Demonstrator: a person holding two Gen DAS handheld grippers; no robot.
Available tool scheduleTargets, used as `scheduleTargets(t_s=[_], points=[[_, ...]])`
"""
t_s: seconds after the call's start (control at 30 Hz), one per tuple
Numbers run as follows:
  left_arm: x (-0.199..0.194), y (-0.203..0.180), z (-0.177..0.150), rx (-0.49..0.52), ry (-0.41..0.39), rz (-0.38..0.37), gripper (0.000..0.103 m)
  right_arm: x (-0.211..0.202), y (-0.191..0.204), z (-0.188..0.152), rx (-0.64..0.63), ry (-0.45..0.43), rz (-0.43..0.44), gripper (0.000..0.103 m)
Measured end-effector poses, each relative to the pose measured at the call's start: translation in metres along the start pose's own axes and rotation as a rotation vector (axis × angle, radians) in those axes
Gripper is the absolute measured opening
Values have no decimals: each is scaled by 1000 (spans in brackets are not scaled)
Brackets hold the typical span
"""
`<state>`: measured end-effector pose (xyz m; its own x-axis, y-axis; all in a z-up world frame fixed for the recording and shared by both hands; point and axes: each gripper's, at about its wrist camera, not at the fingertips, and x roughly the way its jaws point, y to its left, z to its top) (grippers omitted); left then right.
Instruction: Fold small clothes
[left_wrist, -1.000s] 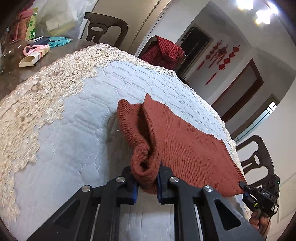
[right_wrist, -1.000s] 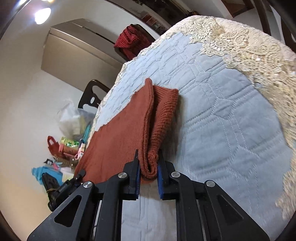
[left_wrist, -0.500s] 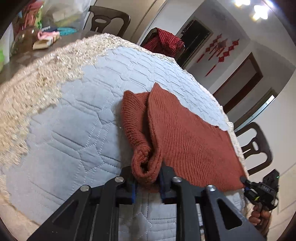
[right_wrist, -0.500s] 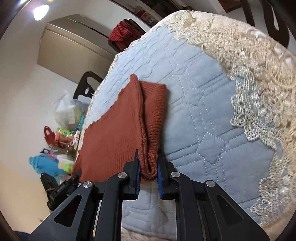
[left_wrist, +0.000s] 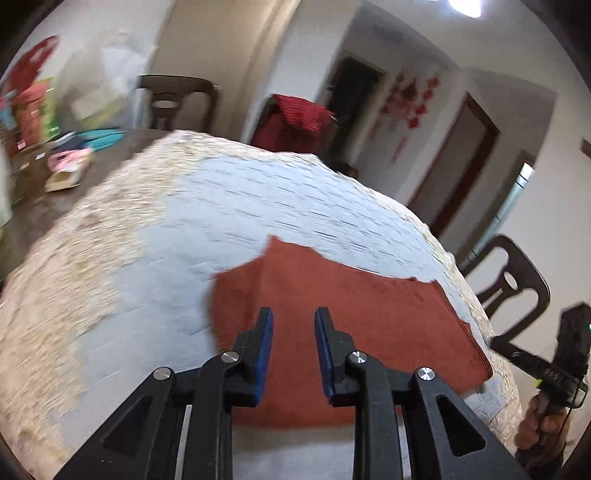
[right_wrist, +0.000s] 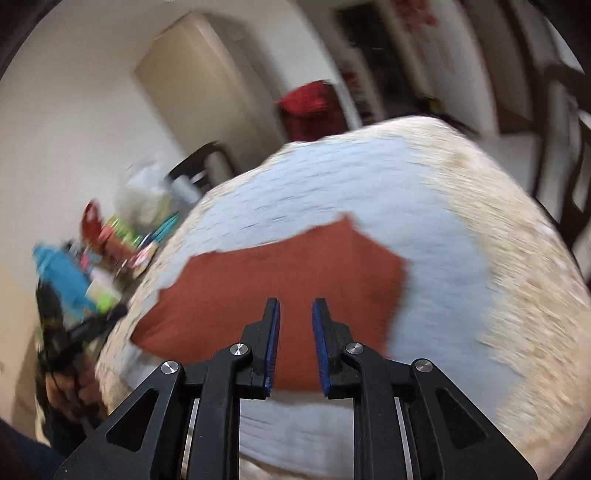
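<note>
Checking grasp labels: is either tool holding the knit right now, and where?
Nothing is held. The left tool and right tool have just opened, jaws empty above the knit.

Folded garment (left_wrist: 354, 317) flat on quilted cloth (left_wrist: 258, 199) near front edge; clutter (left_wrist: 66, 170) far left, chair (left_wrist: 517, 280) right

Both tongs (left_wrist: 293, 325) (right_wrist: 295, 317) parted, empty

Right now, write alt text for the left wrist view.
A rust-red knitted garment, folded flat, lies on a pale blue quilted cloth with a cream lace border; the left tongs, just opened, stand empty above it. Dark chairs surround the table, and the picture is motion-blurred.
</note>
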<state>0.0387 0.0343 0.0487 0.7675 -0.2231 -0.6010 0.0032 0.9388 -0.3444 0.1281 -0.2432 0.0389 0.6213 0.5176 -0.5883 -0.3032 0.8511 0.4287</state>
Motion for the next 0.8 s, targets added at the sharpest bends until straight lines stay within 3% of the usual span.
scheduleTargets(t_s=[0.07,0.2,0.33,0.4,0.8], points=[[16,-9,2,40,19,-21,26,32,23,1,-63,58,31,16],[41,-10,-3,75,65,17,26,73,50,-1,-143,141,70,14],[54,0,-16,79,102,25,26,108,52,-4,-166,214,32,11],[52,-1,-18,92,99,24,26,114,48,1,-155,209,20,5],[52,10,-17,34,101,-43,26,155,42,34,-126,252,-59,5]])
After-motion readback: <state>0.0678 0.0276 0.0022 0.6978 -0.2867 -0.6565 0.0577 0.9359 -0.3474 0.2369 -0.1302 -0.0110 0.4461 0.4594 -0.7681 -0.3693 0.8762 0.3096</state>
